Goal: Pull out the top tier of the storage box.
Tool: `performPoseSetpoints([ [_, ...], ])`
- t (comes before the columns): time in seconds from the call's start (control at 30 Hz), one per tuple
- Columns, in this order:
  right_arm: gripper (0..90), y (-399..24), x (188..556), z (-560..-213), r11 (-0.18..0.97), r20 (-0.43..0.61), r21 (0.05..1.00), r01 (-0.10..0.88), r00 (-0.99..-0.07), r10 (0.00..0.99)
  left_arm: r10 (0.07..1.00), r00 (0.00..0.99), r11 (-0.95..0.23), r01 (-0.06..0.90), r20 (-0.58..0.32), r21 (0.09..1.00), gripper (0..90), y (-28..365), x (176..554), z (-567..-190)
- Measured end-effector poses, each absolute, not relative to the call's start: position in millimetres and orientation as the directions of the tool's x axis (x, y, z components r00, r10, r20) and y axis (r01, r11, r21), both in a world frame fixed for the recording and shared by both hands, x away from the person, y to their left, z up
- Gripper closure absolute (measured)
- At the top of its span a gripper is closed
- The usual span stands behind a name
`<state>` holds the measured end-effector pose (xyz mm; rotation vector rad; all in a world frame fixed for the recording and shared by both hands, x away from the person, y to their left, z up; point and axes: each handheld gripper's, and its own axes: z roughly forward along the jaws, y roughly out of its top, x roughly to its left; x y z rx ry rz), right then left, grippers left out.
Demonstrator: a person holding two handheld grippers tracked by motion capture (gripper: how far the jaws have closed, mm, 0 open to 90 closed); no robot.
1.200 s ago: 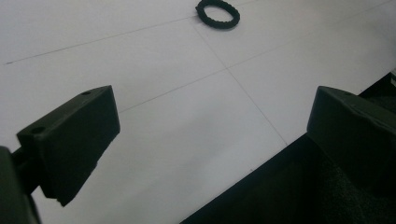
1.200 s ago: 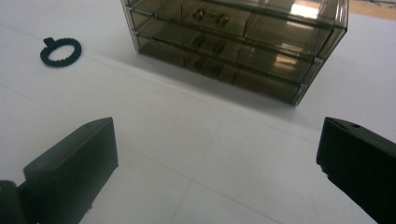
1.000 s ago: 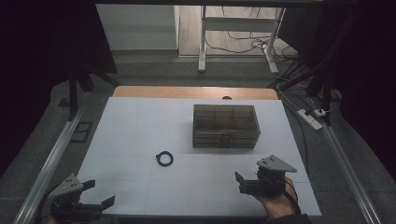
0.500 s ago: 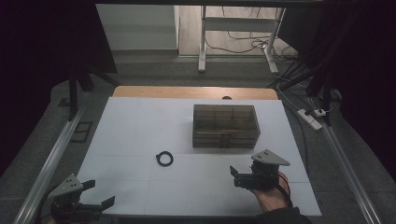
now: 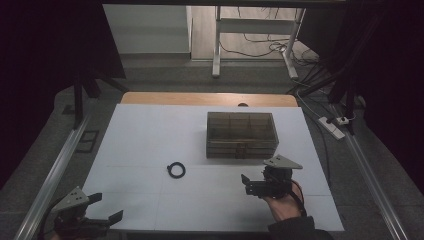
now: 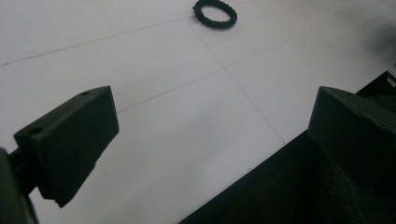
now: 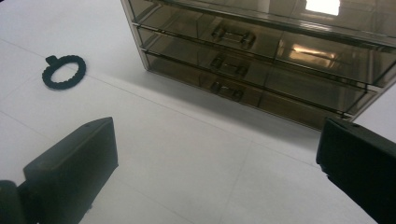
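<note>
Two claws, left claw [image 5: 102, 214] and right claw [image 5: 246, 184], stand apart, empty. Small black ridged rubber ring [image 5: 176, 170] lies left of the smoked plastic drawer box [image 5: 242, 134]; likely light, pliable; pinch its rim.

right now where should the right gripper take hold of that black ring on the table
The black ring lies flat on the white table, clear of the drawer box, so coming from above seems best. Let the open right gripper close one jaw inside the hole and one outside, pinching the band. Probably avoid the small tab, which looks too small to hold.
</note>
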<state>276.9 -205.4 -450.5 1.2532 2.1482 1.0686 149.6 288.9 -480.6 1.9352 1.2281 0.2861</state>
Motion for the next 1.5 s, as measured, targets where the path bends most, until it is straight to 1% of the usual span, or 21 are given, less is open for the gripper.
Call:
performPoseSetpoints([
  [0.13,0.0,-201.2,278.3,-449.7,0.301,-0.007,0.795,0.527,-0.487,0.873,0.837,0.5,-0.199,0.656,-0.223,0.728,0.4,289.1,149.7,-480.6],
  [0.7,0.0,-177.8,294.5,-454.4,0.267,-0.012,0.799,0.538,-0.43,0.903,0.832,0.504,-0.195,0.658,-0.232,0.727,0.0,289.8,149.8,-480.7],
  [0.9,0.0,-169.4,302.1,-453.8,0.252,-0.022,0.812,0.527,-0.403,0.915,0.828,0.507,-0.194,0.659,-0.239,0.726,0.0,290.2,149.7,-480.7],
  [1.5,0.0,-154.3,317.1,-466.4,0.213,-0.036,0.831,0.514,-0.331,0.943,0.822,0.511,-0.189,0.66,-0.25,0.727,0.0,291.3,149.7,-480.9],
])
